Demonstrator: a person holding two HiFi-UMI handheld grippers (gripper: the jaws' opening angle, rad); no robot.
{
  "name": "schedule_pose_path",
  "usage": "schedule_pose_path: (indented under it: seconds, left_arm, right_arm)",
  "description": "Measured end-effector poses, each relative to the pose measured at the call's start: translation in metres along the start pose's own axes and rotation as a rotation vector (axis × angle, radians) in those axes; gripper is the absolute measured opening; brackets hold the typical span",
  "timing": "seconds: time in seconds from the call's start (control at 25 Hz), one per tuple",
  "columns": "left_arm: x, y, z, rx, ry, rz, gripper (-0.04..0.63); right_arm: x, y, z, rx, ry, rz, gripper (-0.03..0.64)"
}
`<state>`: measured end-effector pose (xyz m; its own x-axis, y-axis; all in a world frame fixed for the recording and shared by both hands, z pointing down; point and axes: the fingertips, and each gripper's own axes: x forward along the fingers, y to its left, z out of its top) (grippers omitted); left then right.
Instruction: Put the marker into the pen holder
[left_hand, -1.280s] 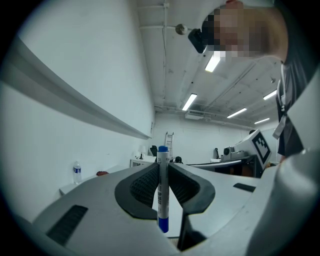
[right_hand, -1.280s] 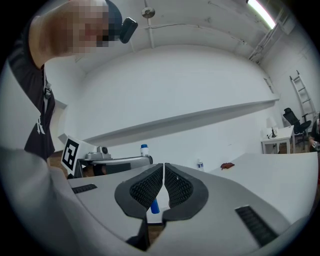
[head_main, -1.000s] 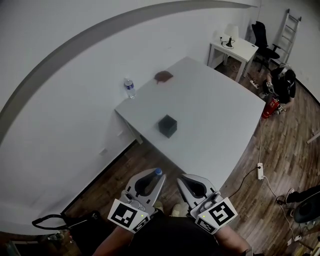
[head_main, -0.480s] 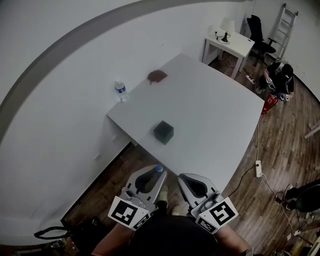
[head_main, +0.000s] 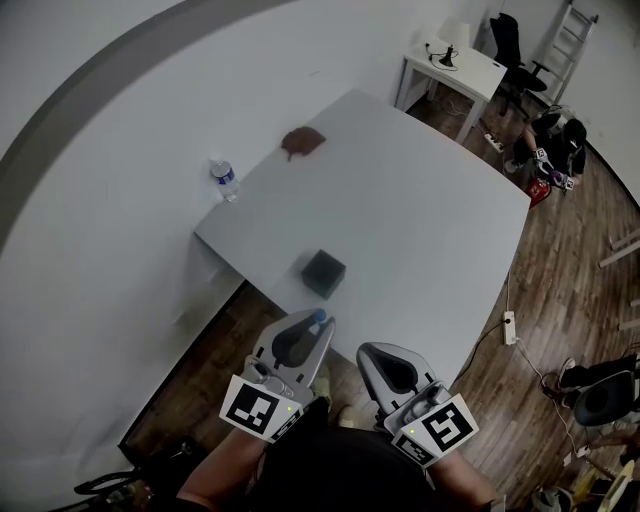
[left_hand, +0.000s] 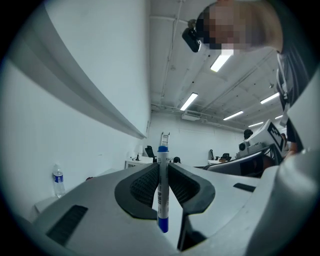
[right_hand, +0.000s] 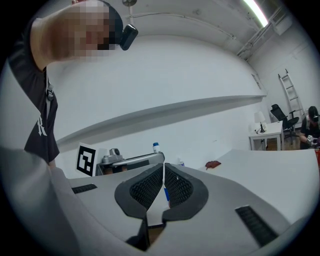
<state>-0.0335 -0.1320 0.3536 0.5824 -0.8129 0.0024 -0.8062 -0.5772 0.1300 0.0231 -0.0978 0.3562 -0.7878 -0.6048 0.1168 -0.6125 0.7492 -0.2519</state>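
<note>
The pen holder (head_main: 323, 273) is a small black open box near the front edge of the white table (head_main: 430, 220). My left gripper (head_main: 316, 328) hangs below that edge, over the floor, shut on a white marker (left_hand: 162, 195) with a blue cap (head_main: 318, 316). The marker stands upright between the jaws in the left gripper view, where the left gripper (left_hand: 161, 169) fills the lower half. My right gripper (head_main: 368, 352) is beside it, shut with nothing in it. In the right gripper view the right gripper (right_hand: 163, 169) shows its pads (right_hand: 178, 188) pressed together.
A water bottle (head_main: 225, 180) and a brown crumpled thing (head_main: 300, 141) sit at the table's far left side. A small white desk (head_main: 452, 66) with a lamp stands beyond. A person (head_main: 553, 138) crouches at the right, and a power strip (head_main: 509, 326) lies on the wood floor.
The table and pen holder have slid down and left in the head view and look nearer. Both grippers keep the same pose, the left still holding the marker.
</note>
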Motion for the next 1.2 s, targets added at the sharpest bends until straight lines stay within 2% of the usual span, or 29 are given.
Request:
schedule_pose_path:
  seconds: [0.36, 0.56, 0.84, 1.2]
  left_arm:
    - [0.055, 0.049, -0.036, -0.046, 0.046, -0.014, 0.061]
    - [0.071, 0.067, -0.064, -0.077, 0.084, -0.005, 0.061]
    - [0.098, 0.099, -0.124, -0.091, 0.139, 0.004, 0.061]
    - [0.112, 0.113, -0.191, -0.126, 0.222, 0.016, 0.061]
  right_arm:
    - [0.039, -0.039, -0.025, 0.034, 0.070, -0.070, 0.017]
    - [0.061, -0.052, -0.040, 0.030, 0.096, -0.063, 0.017]
    - [0.092, -0.069, -0.055, 0.052, 0.137, -0.056, 0.017]
    - [0.096, -0.084, -0.076, 0.096, 0.192, -0.093, 0.017]
